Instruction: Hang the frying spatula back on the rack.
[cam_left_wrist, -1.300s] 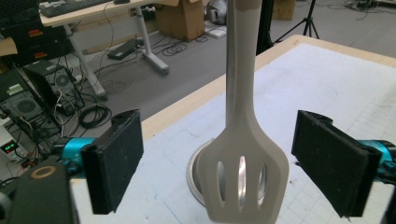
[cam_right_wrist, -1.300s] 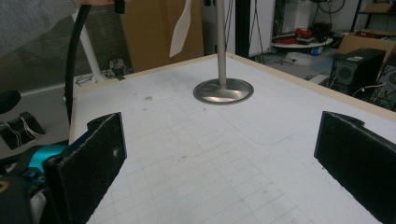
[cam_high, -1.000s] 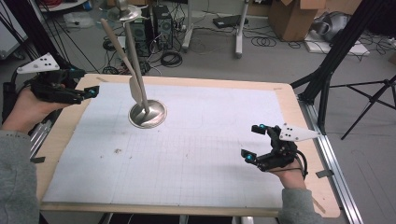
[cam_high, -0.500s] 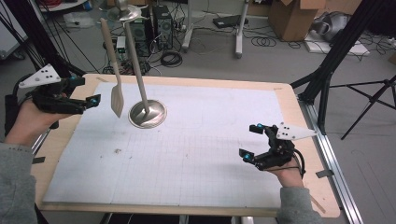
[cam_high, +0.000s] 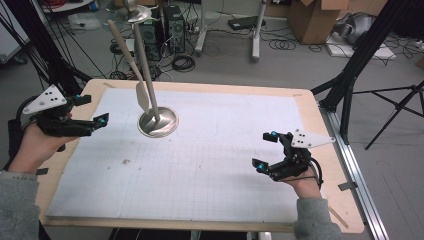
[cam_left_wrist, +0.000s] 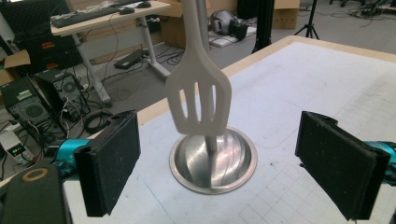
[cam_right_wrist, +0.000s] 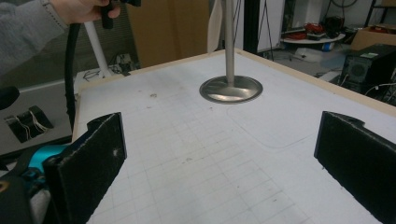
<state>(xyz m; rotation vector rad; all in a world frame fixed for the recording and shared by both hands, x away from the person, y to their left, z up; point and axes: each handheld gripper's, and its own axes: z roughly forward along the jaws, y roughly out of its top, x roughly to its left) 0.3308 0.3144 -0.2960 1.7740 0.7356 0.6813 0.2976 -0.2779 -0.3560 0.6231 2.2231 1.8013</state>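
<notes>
Hanging with its top cut off, slotted spatula (cam_left_wrist: 199, 95) faces wide left gripper (cam_left_wrist: 233, 163); right gripper (cam_right_wrist: 219, 163) wide.

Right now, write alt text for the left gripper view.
A white slotted spatula hangs in front of a metal stand's round base on the gridded table, framed by the open left gripper.

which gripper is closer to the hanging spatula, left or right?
The left gripper: its open jaws face the white slotted spatula beside the stand's metal base. The right gripper sits far across the table.
</notes>
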